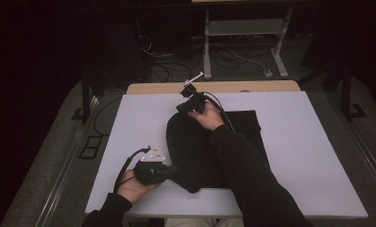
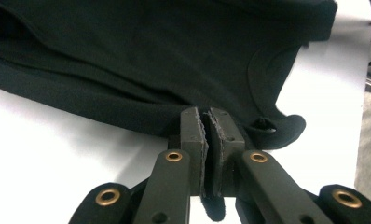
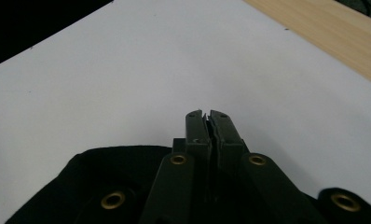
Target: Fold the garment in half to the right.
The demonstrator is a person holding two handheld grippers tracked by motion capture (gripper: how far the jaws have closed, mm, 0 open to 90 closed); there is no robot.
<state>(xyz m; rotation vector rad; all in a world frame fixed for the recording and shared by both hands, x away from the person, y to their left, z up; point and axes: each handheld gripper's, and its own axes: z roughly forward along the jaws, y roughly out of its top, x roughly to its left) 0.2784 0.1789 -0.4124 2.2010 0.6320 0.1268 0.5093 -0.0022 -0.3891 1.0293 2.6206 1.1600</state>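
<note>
White table (image 1: 318, 156): black garment (image 1: 200, 151) pinched at near edge by left gripper (image 1: 169, 172), at far edge by right gripper (image 1: 188, 105).

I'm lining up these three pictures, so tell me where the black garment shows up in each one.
High view: the black garment lies mid-table, pinched by the left gripper near and the right gripper far.
Left gripper view: it spans the top, its edge running down between the shut jaws.
Right gripper view: it bunches along the bottom edge under the jaws.
Shared landmark: the white table cover.
</note>
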